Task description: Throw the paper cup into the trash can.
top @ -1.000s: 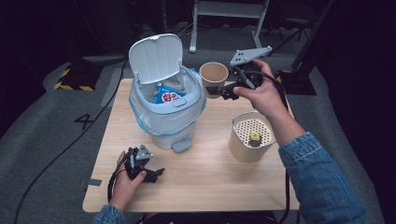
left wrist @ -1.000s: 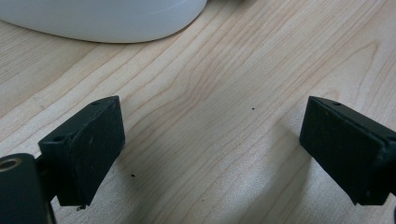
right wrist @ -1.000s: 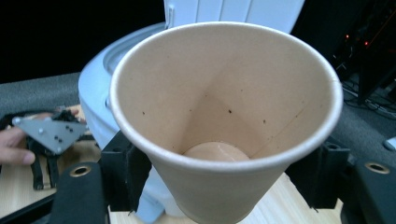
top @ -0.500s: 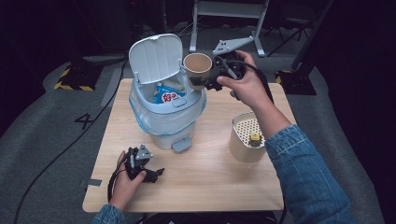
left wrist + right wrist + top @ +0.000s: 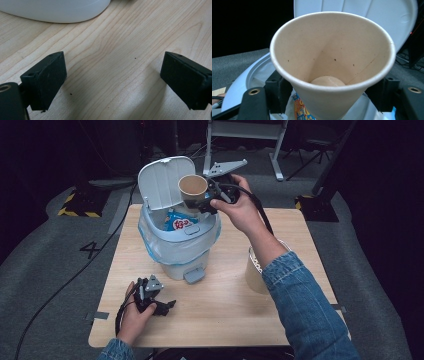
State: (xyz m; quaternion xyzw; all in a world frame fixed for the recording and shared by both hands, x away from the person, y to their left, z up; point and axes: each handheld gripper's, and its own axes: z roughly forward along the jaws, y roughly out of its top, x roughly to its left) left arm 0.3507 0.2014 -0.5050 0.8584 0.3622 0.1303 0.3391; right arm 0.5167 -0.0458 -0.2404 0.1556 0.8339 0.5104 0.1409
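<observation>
An empty brown paper cup [image 5: 193, 186] hangs upright over the open white pedal bin [image 5: 175, 247], in front of its raised lid [image 5: 161, 182]. My right gripper [image 5: 199, 204] is shut on the cup's lower wall. In the right gripper view the cup [image 5: 332, 50] sits between both jaws, with the right gripper [image 5: 332, 98] pressed on it from both sides. A blue snack packet [image 5: 179, 222] lies inside the bin's clear liner. My left gripper [image 5: 167, 306] rests on the table in front of the bin. It is open, and bare wood lies between its jaws in the left gripper view [image 5: 113, 82].
The wooden table [image 5: 235, 320] carries a tan cylindrical container [image 5: 254, 270] at the right, partly hidden by the right forearm. The bin's pedal [image 5: 194, 276] sticks out toward the front. The bin's white base [image 5: 55, 10] is just beyond the left gripper. Dark floor and cables surround the table.
The right hand has carried the cup leftward from the table's far right side to a spot above the open bin. The left gripper has stayed put.
</observation>
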